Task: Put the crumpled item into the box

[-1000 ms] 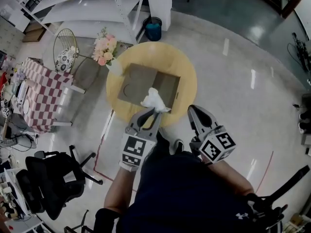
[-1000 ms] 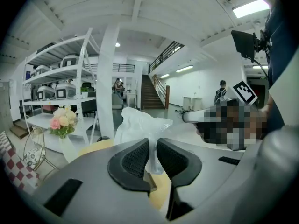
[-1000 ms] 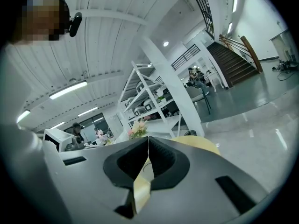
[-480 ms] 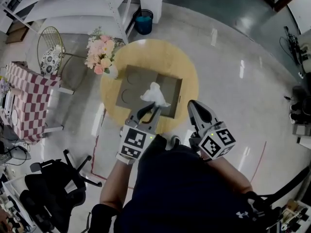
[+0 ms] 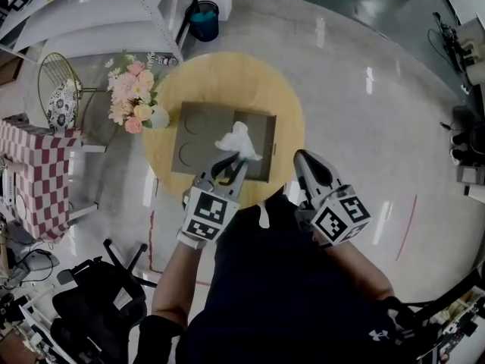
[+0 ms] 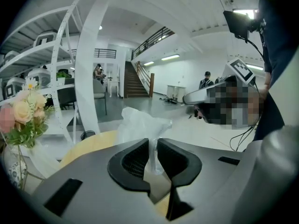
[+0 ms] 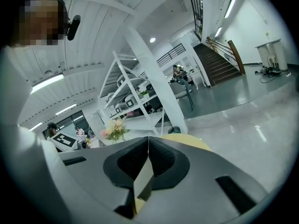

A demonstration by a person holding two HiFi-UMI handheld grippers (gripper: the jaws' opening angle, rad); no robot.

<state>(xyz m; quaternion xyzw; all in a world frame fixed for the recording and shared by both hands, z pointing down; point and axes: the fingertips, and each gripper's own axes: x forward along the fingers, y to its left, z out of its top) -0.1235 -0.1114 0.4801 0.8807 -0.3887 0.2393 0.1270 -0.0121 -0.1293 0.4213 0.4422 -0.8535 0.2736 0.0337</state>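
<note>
A white crumpled item (image 5: 236,139) hangs over the right half of a flat open cardboard box (image 5: 195,139) on a round wooden table (image 5: 227,74). My left gripper (image 5: 237,162) is shut on the item's lower end. In the left gripper view the item (image 6: 140,124) bulges above the pinching pads, and the left gripper (image 6: 153,147) points over the table (image 6: 86,147). My right gripper (image 5: 303,160) hovers at the table's near right edge, beside the box. In the right gripper view the right gripper (image 7: 148,144) has its jaws together with nothing between them.
A vase of pink flowers (image 5: 130,101) stands at the table's left edge. White shelving (image 5: 98,6) and a teal bin (image 5: 203,21) lie beyond the table. A wire chair (image 5: 59,89), a checked cloth (image 5: 30,173) and an office chair (image 5: 98,309) are at left.
My left gripper has carried the crumpled item from the box's near edge farther over the box. The right gripper has moved forward a little beside it.
</note>
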